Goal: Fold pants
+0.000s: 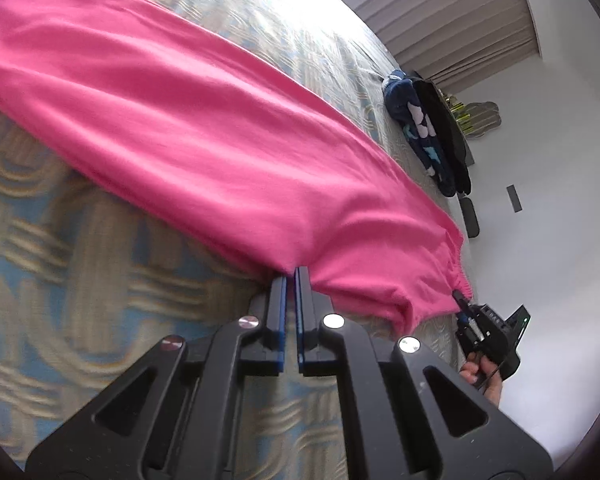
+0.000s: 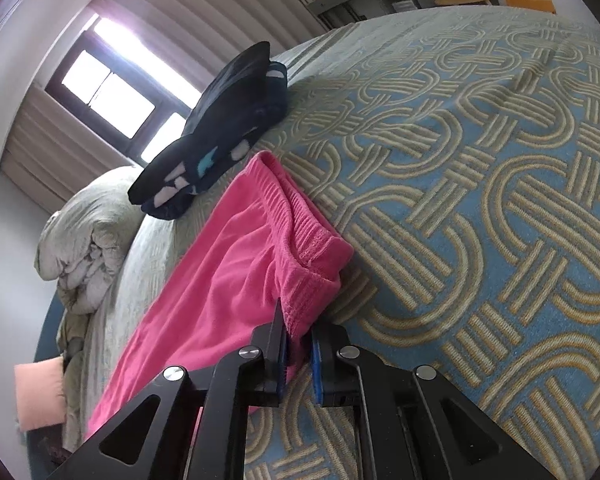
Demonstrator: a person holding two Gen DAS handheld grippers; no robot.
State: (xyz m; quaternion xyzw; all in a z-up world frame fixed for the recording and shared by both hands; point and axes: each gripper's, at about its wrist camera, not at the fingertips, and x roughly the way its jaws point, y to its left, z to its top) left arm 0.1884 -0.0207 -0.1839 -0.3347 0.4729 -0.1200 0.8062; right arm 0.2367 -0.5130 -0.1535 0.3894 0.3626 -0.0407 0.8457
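Note:
Bright pink pants [image 1: 188,120] lie stretched across the patterned bedspread [image 1: 60,248]. In the left wrist view my left gripper [image 1: 291,276] is shut on the pants' near edge, close to the waist end. Farther right in that view my right gripper [image 1: 459,295], held by a hand [image 1: 482,376], meets the gathered waistband at the bed's edge. In the right wrist view the right gripper [image 2: 298,322] is shut on a corner of the elastic waistband [image 2: 312,240], a bunch of pink fabric pinched between its blue pads. The pants [image 2: 204,300] trail away to the lower left.
A folded stack of dark blue clothes [image 2: 220,132] [image 1: 420,132] sits on the bed beyond the waistband. A crumpled grey blanket [image 2: 84,232] lies by the bed's left side. Curtains and a window [image 2: 112,92] stand behind. The bedspread [image 2: 480,200] spreads wide to the right.

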